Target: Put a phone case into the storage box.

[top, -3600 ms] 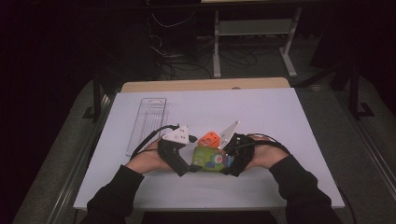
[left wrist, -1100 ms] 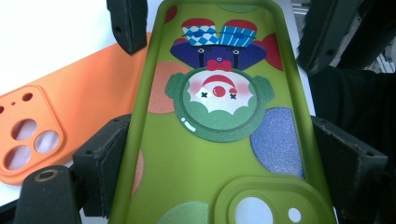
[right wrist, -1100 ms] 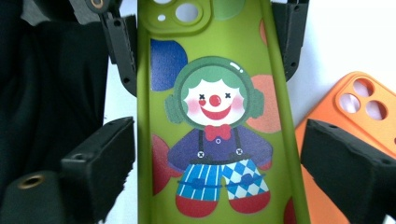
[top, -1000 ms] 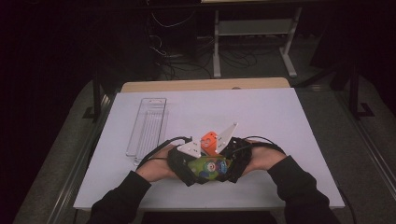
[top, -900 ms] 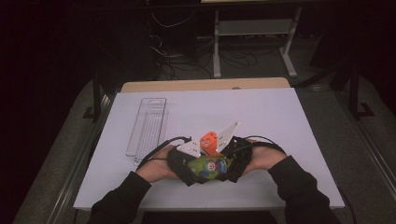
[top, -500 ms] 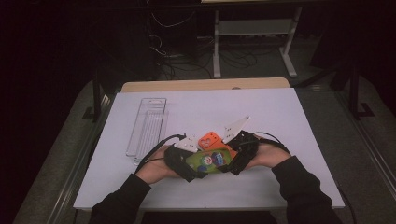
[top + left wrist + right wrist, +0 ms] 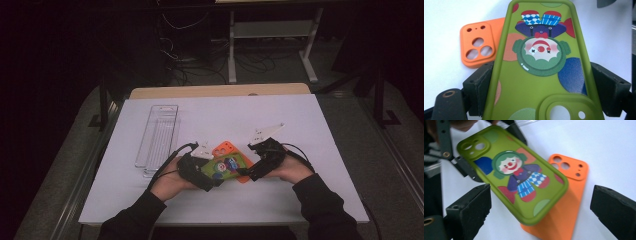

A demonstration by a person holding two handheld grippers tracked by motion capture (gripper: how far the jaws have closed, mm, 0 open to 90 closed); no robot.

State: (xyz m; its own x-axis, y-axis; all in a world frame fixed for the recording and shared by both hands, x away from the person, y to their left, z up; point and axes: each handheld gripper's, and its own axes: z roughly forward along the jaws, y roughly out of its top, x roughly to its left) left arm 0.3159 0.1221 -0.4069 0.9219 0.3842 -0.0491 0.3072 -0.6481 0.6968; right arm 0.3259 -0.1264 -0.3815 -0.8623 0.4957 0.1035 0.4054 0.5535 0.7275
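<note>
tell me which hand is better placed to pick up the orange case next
Right, probably. The right gripper has open fingers pointing at the orange case, while the left gripper is shut on the green case.

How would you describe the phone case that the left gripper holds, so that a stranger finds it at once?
On the white table, look near the front edge, between the person's two hands. The left gripper is shut on a green phone case, lifted partly over an orange phone case on the table. Only the green one has a printed clown with coloured circles; the orange one is plain.
</note>
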